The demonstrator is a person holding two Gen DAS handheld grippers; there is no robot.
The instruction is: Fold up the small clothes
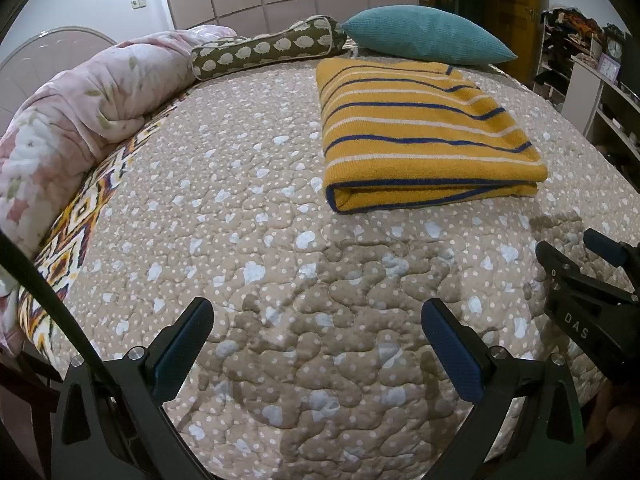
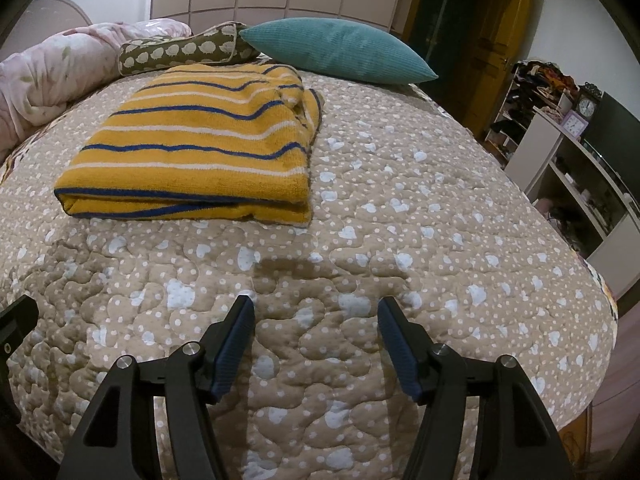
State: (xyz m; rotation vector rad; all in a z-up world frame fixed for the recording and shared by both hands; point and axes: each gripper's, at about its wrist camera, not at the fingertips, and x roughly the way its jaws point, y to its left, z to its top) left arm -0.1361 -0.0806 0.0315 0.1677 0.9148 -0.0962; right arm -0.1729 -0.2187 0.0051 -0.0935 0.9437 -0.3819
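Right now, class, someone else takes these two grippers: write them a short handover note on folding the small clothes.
Left gripper: open, empty, over the quilt.
Right gripper: open, empty, over bare quilt, short of the sweater.
Things: the yellow striped sweater lies folded in a neat rectangle on the quilt, in front of the teal pillow.
Done: the sweater looks fully folded.
Left: no other unfolded small clothes show in either view; check outside the frames before stopping.

quilt (image 2: 400, 208) bare in front; folded sweater (image 2: 192, 152) beyond, left
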